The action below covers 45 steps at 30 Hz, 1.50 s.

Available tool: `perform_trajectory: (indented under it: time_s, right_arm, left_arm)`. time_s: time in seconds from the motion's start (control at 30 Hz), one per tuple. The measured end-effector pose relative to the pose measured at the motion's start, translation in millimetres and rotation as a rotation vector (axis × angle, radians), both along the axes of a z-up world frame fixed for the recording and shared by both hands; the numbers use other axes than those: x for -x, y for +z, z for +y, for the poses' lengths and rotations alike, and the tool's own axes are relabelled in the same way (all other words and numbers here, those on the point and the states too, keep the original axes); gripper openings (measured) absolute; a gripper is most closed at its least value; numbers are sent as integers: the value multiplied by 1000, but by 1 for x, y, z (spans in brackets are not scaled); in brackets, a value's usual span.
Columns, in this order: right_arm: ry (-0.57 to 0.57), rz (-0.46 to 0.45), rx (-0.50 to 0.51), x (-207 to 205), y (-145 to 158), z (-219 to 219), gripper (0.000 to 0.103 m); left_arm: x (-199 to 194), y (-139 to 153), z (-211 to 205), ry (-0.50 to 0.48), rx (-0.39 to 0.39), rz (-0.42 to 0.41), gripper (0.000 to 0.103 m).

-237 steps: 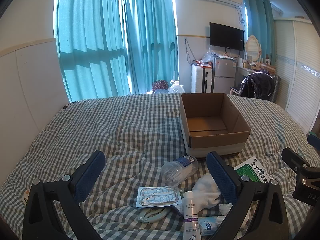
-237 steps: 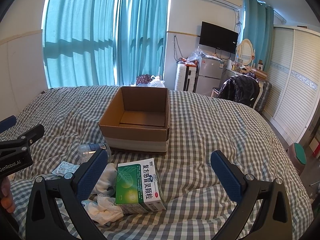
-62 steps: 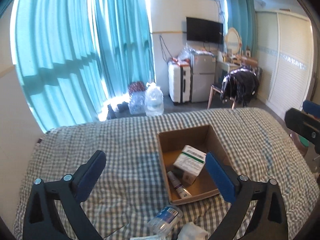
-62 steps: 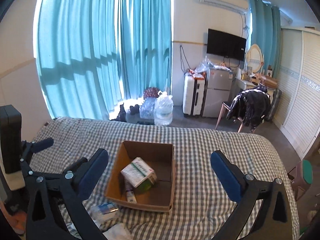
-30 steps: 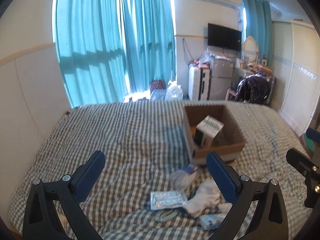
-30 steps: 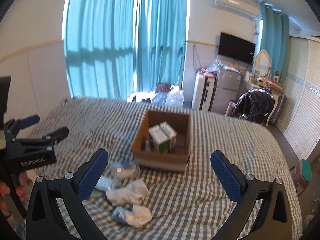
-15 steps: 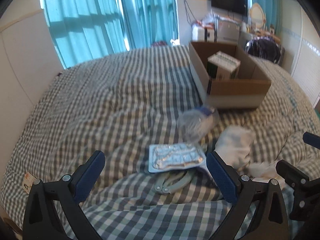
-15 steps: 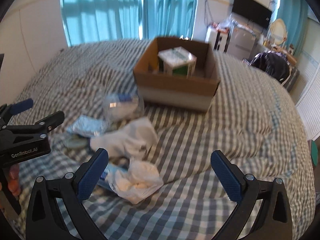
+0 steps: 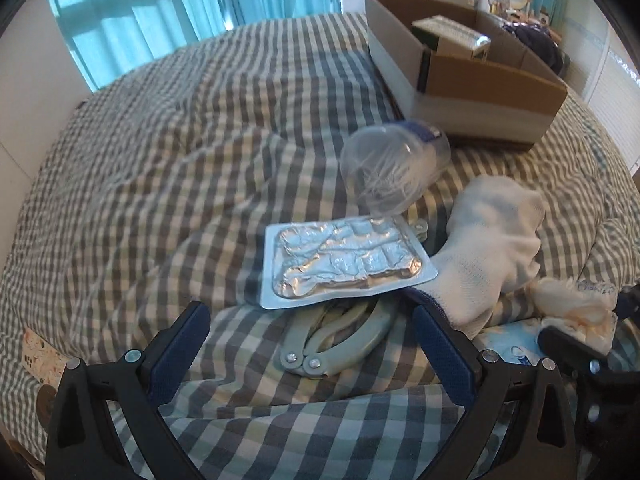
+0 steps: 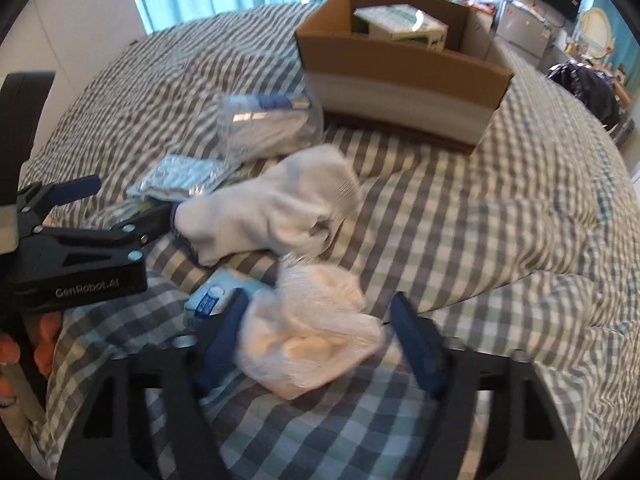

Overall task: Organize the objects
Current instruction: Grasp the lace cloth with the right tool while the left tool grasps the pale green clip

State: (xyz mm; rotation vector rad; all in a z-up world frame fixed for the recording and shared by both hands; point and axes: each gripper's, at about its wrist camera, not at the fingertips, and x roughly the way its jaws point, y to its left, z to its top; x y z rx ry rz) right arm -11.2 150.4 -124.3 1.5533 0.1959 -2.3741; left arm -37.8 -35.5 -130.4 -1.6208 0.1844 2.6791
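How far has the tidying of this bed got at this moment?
Done: a green-and-white carton sits inside the brown cardboard box. In hand: the right hand-held gripper is closing around a crumpled white plastic bag. Left on the checked bedcover: silver blister pack, clear plastic bottle, white sock, grey folding tool. The left hand-held gripper is open over that tool.

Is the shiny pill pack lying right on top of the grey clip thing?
Touching. In the left wrist view the foil blister pack lies over the top end of the grey hinged clip, hiding that end, with no gap showing between them.
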Motion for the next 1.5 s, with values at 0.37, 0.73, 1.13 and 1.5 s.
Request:
perform_trajectory:
  time_s: [0.37, 0.73, 1.13, 1.5]
  right_arm:
    - [-60, 37, 63, -1, 10, 17, 24]
    - [-60, 61, 77, -5, 15, 18, 24]
    - [-64, 102, 84, -20, 28, 21, 24]
    - [-67, 200, 77, -36, 65, 21, 24]
  left_arm:
    - [17, -26, 5, -53, -22, -138, 88]
    - [0, -15, 27, -183, -13, -111, 42]
    - [-33, 24, 23, -198, -35, -20, 13]
    - [-57, 57, 4, -165, -99, 40, 9]
